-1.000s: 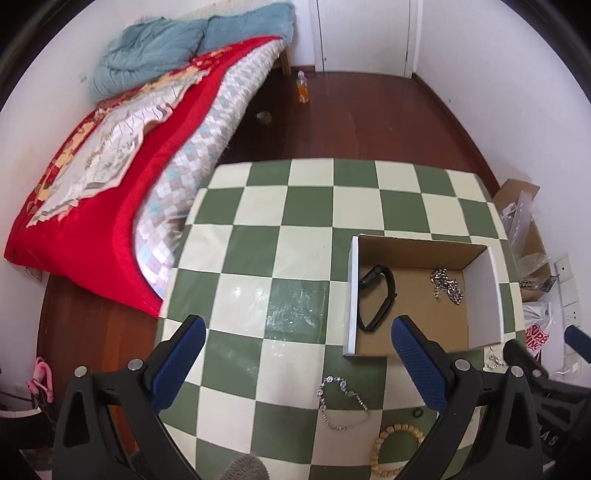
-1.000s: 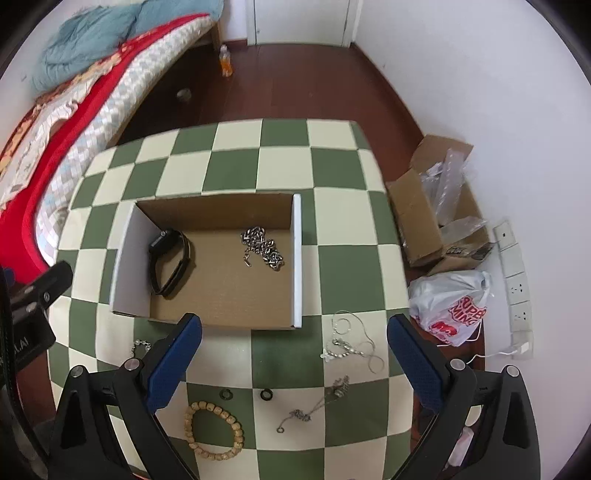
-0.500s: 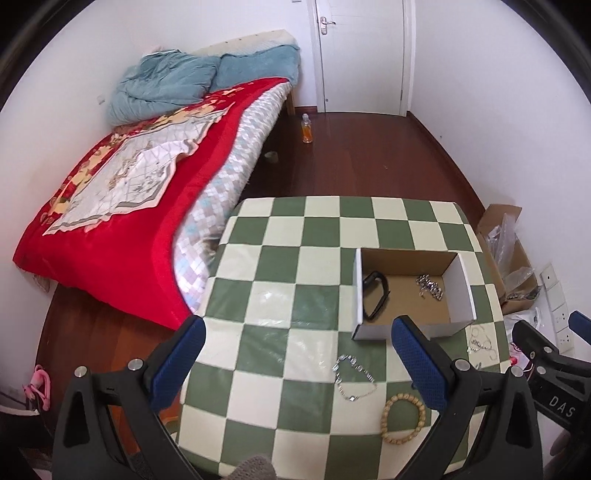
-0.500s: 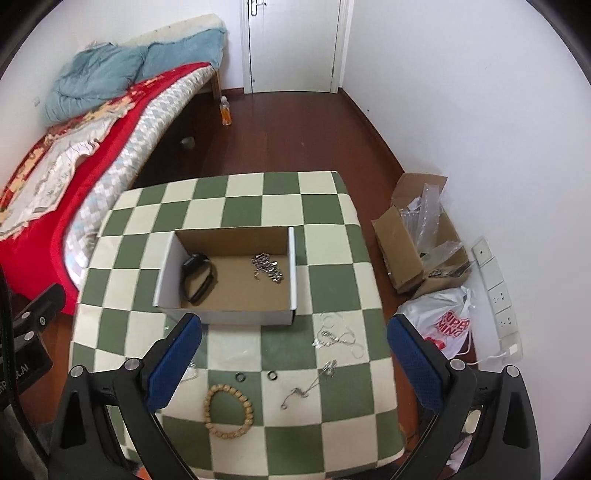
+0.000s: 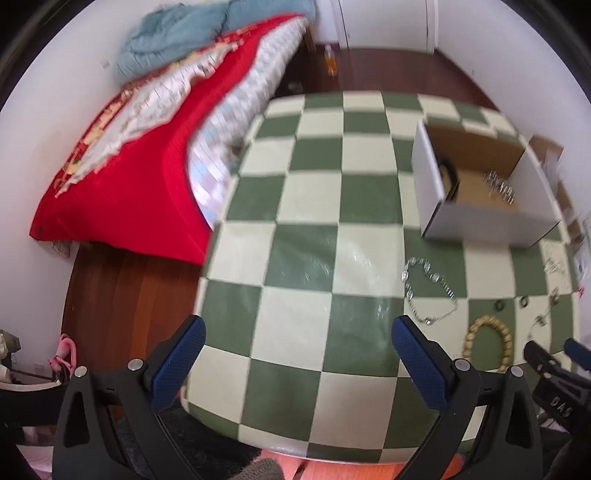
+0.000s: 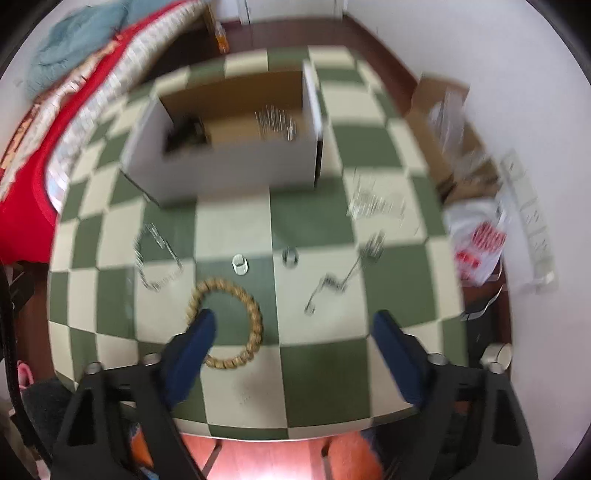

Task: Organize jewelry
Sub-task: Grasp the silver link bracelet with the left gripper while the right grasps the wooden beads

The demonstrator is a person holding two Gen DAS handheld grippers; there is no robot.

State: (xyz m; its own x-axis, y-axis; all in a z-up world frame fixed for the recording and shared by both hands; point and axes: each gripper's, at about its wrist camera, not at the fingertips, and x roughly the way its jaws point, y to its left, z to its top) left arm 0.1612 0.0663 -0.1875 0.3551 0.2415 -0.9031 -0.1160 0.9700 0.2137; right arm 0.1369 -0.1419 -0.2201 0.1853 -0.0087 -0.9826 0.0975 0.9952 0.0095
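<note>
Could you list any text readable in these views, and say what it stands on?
"DAS": white letters on the black body of the right gripper, at the left wrist view's lower right edge.
Red print on the white plastic bag: too blurred to read.
No other text visible.

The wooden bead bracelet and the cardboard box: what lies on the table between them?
Two small rings lie on the checkered cloth between bracelet and box, clearest in the right wrist view.

Setting was a home bedroom. A bed with red patterned cover and a blue-grey quilt stood against white walls, on dark wood flooring. A table under green-and-cream checked cloth stood just beside it. A white door and a wall socket strip were visible.
</note>
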